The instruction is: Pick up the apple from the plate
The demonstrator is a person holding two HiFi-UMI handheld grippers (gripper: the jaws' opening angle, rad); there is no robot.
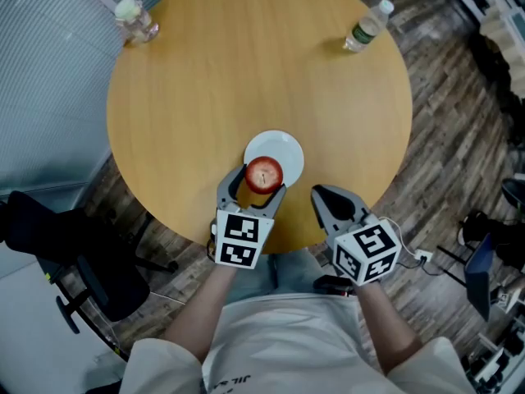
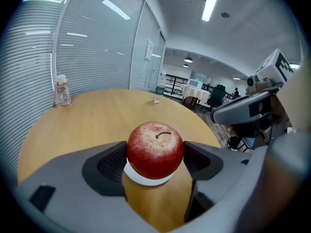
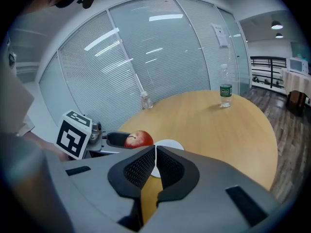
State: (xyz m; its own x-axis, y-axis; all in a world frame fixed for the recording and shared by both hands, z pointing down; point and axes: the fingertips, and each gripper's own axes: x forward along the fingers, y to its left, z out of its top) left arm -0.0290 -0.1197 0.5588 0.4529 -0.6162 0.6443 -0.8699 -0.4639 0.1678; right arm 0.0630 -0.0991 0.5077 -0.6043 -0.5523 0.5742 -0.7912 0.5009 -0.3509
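Left tongs (image 1: 259,184) clamped on apple (image 1: 264,173) at plate's (image 1: 289,149) seven o'clock; right tongs (image 1: 319,194) together, idle. Next: lift straight up.

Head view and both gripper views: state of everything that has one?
left gripper, shut on the apple.
right gripper, shut, empty.
plate, flat on the table.
apple, gripped over the plate's near edge; whether it is lifted, cannot tell.
green-label bottle, upright, capped.
clear bottle, upright.
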